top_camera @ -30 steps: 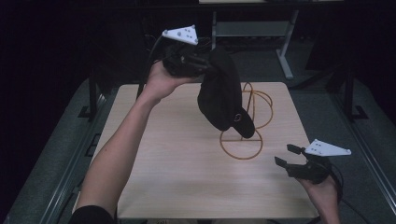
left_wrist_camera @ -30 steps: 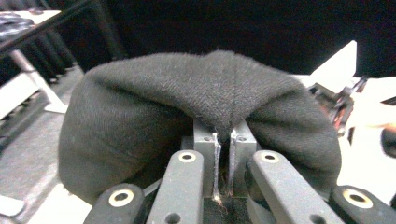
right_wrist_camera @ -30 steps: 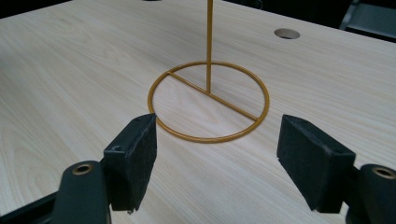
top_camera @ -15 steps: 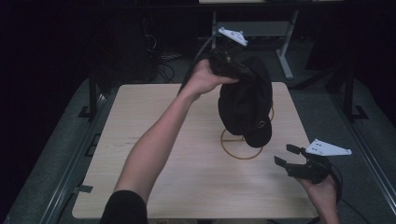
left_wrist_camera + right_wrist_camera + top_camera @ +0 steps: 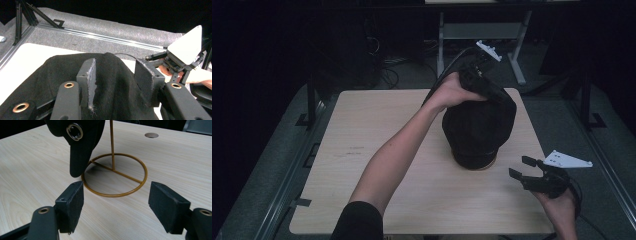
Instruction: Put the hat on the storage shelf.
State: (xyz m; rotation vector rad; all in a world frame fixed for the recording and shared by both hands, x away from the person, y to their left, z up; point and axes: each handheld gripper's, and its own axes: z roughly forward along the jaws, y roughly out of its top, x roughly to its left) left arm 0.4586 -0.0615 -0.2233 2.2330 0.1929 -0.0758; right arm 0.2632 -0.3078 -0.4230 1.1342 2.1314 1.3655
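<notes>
- Spanning most of the high view, the pale wooden table [image 5: 362, 150] carries everything.
- A black felt hat [image 5: 478, 127] hangs over a thin brass-coloured wire stand with a ring base [image 5: 114, 173], at the table's far right.
- The left gripper [image 5: 477, 67] is above the hat; its jaws look parted around a fold of felt, whether they pinch it cannot be told.
- The right gripper [image 5: 116, 206] hovers near the ring, jaws wide apart, holding nothing.
</notes>
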